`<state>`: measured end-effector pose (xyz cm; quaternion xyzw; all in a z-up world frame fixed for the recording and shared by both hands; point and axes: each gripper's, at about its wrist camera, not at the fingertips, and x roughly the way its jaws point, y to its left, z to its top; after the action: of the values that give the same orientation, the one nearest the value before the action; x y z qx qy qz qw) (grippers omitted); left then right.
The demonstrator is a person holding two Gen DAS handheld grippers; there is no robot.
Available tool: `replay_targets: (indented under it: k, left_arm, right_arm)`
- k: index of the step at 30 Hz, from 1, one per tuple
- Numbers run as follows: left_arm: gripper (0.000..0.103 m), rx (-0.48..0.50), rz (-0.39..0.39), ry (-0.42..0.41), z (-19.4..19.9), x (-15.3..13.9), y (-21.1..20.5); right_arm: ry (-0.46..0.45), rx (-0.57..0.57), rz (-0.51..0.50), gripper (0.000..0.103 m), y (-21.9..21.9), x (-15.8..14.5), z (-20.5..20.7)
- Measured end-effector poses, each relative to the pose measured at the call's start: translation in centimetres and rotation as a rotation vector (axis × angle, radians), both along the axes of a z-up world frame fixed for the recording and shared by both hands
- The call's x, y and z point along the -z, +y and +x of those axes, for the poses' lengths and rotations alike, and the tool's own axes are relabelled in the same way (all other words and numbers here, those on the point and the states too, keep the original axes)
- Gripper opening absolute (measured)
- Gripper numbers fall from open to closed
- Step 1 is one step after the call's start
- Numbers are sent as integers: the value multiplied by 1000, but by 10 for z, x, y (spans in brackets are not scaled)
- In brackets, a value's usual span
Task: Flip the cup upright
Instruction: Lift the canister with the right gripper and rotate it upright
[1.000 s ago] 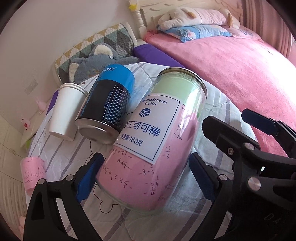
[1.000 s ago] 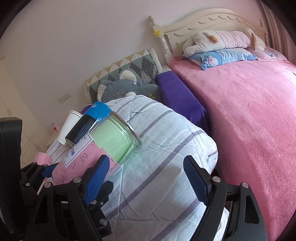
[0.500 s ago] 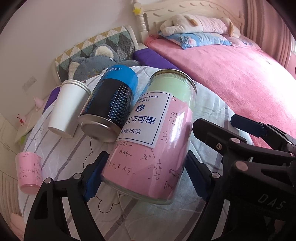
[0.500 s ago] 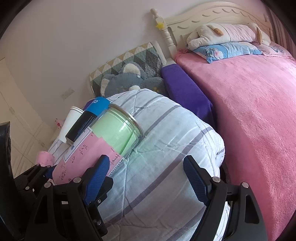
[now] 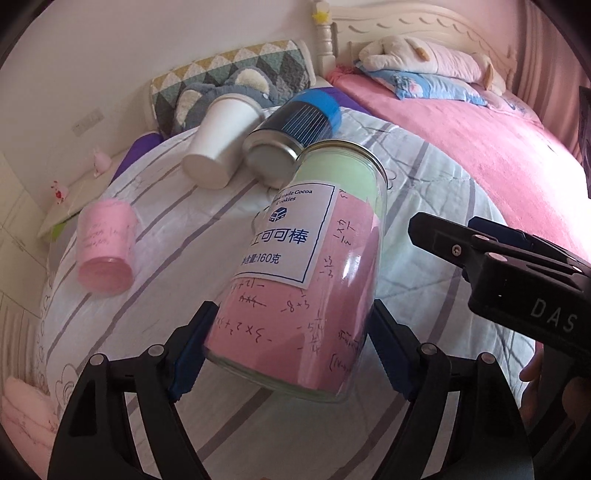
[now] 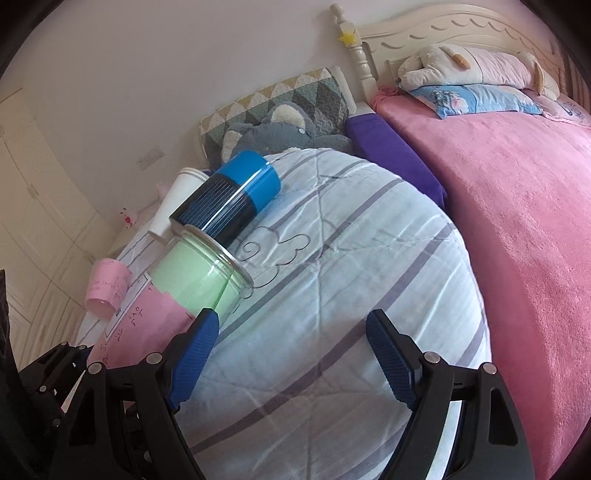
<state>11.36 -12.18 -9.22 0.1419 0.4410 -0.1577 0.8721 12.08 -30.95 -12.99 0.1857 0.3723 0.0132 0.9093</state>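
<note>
While my left gripper (image 5: 291,347) pinches the base end of the clear cookie jar (image 5: 306,266) between its jaws, the jar hangs tilted above the striped quilt (image 6: 351,295), rim pointing away toward the blue-capped can (image 5: 295,136). It is lifted but not yet upright, so turning and setting down remain. My right gripper (image 6: 291,354) waits alongside, jaws spread and holding nothing.

Bedroom, daylight. Plain cream wall (image 6: 147,74). White carved headboard (image 6: 461,26) with a bedpost (image 6: 356,55), yellow star on it. Bed (image 6: 517,203) under pink blanket. Striped white quilt (image 6: 351,277) beside it, purple cushion (image 6: 391,147) between. Cream cabinet doors (image 6: 33,206) left.
</note>
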Motion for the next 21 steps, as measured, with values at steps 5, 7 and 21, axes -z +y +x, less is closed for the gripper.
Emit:
replay_targets:
  k: [5, 7, 21]
  left_arm:
    - [82, -65, -49, 10, -15, -3, 40]
    - [82, -106, -65, -12, -19, -7, 58]
    - [82, -198, -100, -8, -31, -7, 120]
  right_arm:
    - [11, -54, 7, 83, 29, -3, -10]
    - [17, -79, 27, 83, 41, -6, -11]
    - [64, -180, 52, 83, 115, -16, -4]
